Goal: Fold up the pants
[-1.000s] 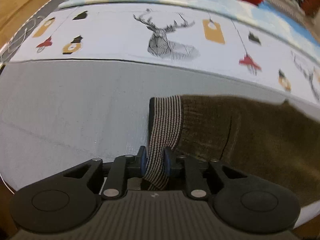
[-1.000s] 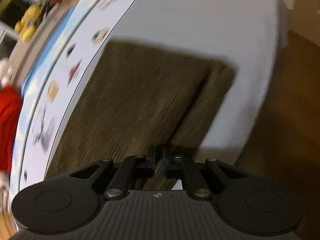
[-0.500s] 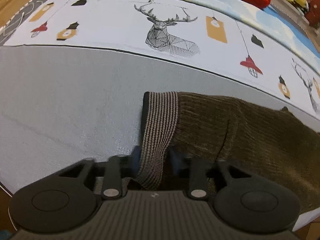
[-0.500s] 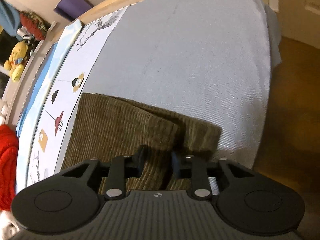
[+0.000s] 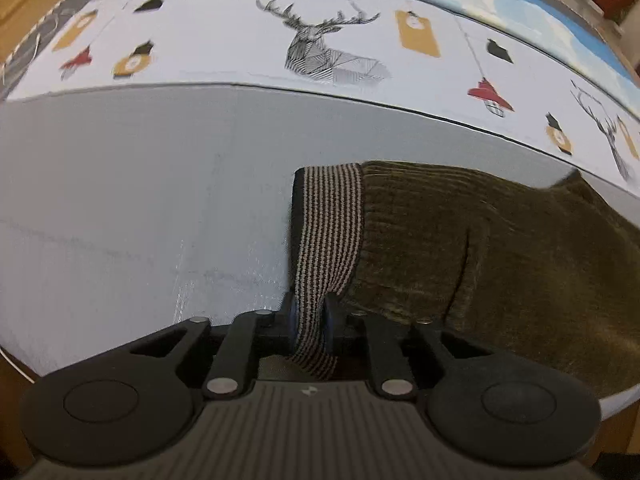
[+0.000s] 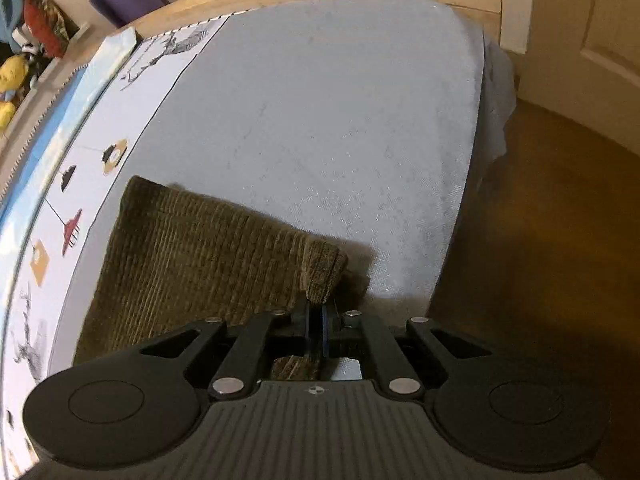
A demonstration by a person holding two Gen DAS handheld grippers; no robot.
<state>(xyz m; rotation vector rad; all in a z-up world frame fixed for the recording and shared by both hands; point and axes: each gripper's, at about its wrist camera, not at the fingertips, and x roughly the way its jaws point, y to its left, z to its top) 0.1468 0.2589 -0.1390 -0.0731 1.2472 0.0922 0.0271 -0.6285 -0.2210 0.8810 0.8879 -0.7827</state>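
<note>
Left wrist: pants (image 5: 460,248) lengthwise rightward, striped waistband (image 5: 328,236) in clenched left tool (image 5: 309,320).

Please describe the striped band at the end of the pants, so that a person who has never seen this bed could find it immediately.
Find the grey sheet on the bed, below the white strip printed with a deer. The olive corduroy pants lie on it, and the waistband is at their left end, pinched by the left gripper. Only it has thin dark and tan stripes; the remaining fabric is plain ribbed olive.
</note>
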